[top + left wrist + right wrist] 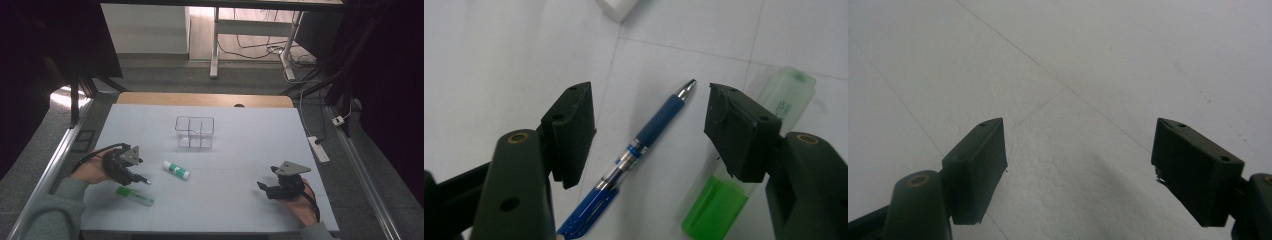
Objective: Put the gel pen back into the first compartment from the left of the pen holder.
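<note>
A blue pen (651, 131) lies on the white table sheet (499, 60) between the jaws of my left gripper (649, 105), which stand open on either side of it without touching it. The pen tip (145, 181) pokes out beside the left gripper (134, 173) in the high view. A green highlighter (729, 192) with a clear cap lies just right of the pen, partly behind one jaw, and shows as the highlighter (135, 196) nearer the front edge. My right gripper (1080, 145) is open over the bare sheet, with nothing between its jaws, at the gripper (267, 188) front right.
A white glue stick (176, 170) with a green label lies near the table's middle. A clear divided container (194, 132) stands farther back. A wooden table edge (205, 99) runs along the far side; a power strip (318, 148) lies on the floor to the right.
</note>
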A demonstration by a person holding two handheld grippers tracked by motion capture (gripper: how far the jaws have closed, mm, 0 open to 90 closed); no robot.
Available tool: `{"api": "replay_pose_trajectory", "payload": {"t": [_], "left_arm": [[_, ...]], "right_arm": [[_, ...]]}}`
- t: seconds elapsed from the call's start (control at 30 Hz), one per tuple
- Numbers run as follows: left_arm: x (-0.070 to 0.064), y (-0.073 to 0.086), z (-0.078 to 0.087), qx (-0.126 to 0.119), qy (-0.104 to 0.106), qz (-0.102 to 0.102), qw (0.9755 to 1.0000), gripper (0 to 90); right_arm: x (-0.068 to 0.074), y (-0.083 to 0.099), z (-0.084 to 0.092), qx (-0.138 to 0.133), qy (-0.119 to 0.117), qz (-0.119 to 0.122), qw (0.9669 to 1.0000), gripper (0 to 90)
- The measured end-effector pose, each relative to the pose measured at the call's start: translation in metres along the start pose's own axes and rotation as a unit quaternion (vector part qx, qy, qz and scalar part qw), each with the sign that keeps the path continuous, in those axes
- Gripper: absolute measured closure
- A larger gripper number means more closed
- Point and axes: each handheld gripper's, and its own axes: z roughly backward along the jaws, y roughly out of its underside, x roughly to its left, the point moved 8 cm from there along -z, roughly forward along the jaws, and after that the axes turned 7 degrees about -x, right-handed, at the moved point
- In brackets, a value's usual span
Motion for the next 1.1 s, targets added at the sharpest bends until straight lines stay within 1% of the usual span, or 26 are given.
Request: {"api": "replay_pose_trajectory", "payload": {"t": [0.03,0.07,0.17,0.2,0.27,0.37,0.47,0.63,0.67,0.7,0.77,0.8,0.83,0.87,0.9,0.93,0.97,1.0,1.03,1.07,1.1], "left_arm": [[-0.002,0.0,-0.004,0.009,0.008,-0.005,0.9999,35.9],[-0.002,0.0,-0.004,0.009,0.008,-0.005,0.9999,35.7],[-0.003,0.001,-0.012,0.026,0.019,-0.014,0.9994,35.0],[-0.004,0.001,-0.014,0.028,0.021,-0.014,0.9993,34.7],[-0.004,0.001,-0.018,0.037,0.026,-0.021,0.9988,33.9],[-0.003,0.002,-0.023,0.044,0.03,-0.025,0.9983,33.0],[-0.002,0.003,-0.026,0.048,0.033,-0.027,0.9979,33.0],[-0.003,0.006,-0.03,0.06,0.039,-0.038,0.9967,33.0],[-0.002,0.007,-0.032,0.066,0.04,-0.043,0.9961,33.4],[-0.002,0.007,-0.032,0.066,0.04,-0.043,0.9961,34.3],[-0.002,0.008,-0.034,0.073,0.045,-0.049,0.9951,37.4],[-0.002,0.008,-0.035,0.079,0.046,-0.054,0.9943,37.4],[-0.001,0.009,-0.036,0.086,0.043,-0.06,0.9935,40.3],[-0.001,0.009,-0.037,0.088,0.048,-0.063,0.993,45.9],[-0.001,0.008,-0.037,0.089,0.052,-0.07,0.9922,45.9],[-0.001,0.007,-0.037,0.091,0.055,-0.077,0.9913,48.6],[-0.001,0.006,-0.037,0.095,0.06,-0.082,0.9903,51.6],[-0.002,0.006,-0.037,0.098,0.067,-0.089,0.989,57.0],[-0.003,0.005,-0.038,0.104,0.083,-0.1,0.986,60.7],[-0.003,0.005,-0.038,0.104,0.083,-0.1,0.986,64.5],[-0.004,0.004,-0.038,0.106,0.089,-0.109,0.9843,67.3]], "right_arm": [[0.0,0.0,0.0,-0.001,0.0,0.001,1.0,21.8],[0.0,0.0,0.0,-0.001,0.0,0.001,1.0,21.8],[0.0,0.001,0.0,0.001,-0.001,-0.001,1.0,21.7],[0.0,0.001,0.0,0.002,-0.001,-0.001,1.0,21.8],[0.0,0.0,0.0,0.0,-0.003,-0.002,1.0,21.7],[0.001,0.0,0.001,-0.004,-0.007,-0.006,0.9999,21.7],[0.001,0.0,0.001,-0.003,-0.007,-0.004,1.0,21.7],[0.002,0.001,0.001,-0.002,-0.011,-0.001,0.9999,21.6],[0.002,0.001,0.001,-0.002,-0.012,-0.001,0.9999,21.5],[0.002,0.001,0.001,-0.002,-0.012,-0.001,0.9999,21.6],[0.002,0.001,0.001,-0.002,-0.012,-0.001,0.9999,21.5],[0.002,0.001,0.001,-0.002,-0.012,-0.001,0.9999,21.5],[0.002,0.001,0.001,-0.002,-0.012,-0.001,0.9999,21.5],[0.003,0.001,0.001,-0.001,-0.014,-0.001,0.9999,21.5],[0.003,0.001,0.001,-0.001,-0.014,-0.001,0.9999,21.5],[0.003,0.001,0.0,-0.002,-0.016,-0.001,0.9999,21.4],[0.003,0.001,0.0,-0.002,-0.017,-0.001,0.9999,21.4],[0.004,0.001,0.0,-0.001,-0.018,-0.001,0.9998,21.4],[0.004,0.001,0.0,-0.001,-0.019,-0.002,0.9998,21.4],[0.004,0.001,0.0,-0.001,-0.019,-0.002,0.9998,21.4],[0.005,0.001,0.0,0.001,-0.02,0.0,0.9998,21.4]]}}
